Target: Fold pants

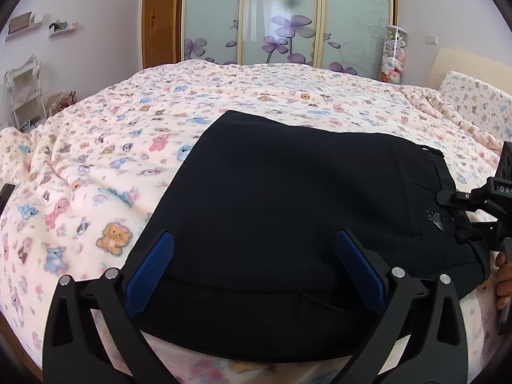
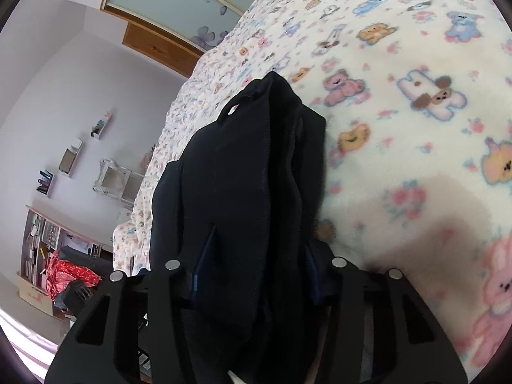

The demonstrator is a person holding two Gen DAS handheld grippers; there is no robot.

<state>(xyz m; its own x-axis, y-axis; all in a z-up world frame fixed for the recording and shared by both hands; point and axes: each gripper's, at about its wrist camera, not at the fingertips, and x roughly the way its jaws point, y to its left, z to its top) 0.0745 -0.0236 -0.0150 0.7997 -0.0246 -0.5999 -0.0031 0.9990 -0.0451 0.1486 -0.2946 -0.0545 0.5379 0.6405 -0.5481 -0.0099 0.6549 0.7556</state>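
Bed (image 1: 105, 147): covered edge to edge by a cream fleece blanket (image 2: 400, 121) printed with pink, blue and orange teddy bears; it takes up most of both views.
Wardrobe (image 1: 288, 16): behind the far edge of the bed, frosted sliding doors with purple flowers.
Pants (image 1: 297, 211): black, folded into a thick bundle on the blanket near the front edge of the bed; the waistband end, with a small grey logo on it, points toward the right side of the left wrist view. In the right wrist view that end is bunched into upright folds with a fabric loop at the top.
Pillow (image 1: 476, 102): at the far right of the bed, in the same bear print.
Left tool (image 1: 252, 272): spread wide, its blue ribbed pads (image 1: 150, 272) standing on either side of the near edge of the pants; no pinch on the cloth shows.
Right tool (image 2: 256, 275): at the waistband end, with its fingers sunk into the folds and a thick wad of black cloth pinched between them; it shows at the right edge of the left wrist view too.
Hand (image 1: 504, 275): only a few fingers show at the right edge, below the right tool.
Toy tube (image 1: 394, 54): clear cylinder of small plush toys beside the wardrobe.
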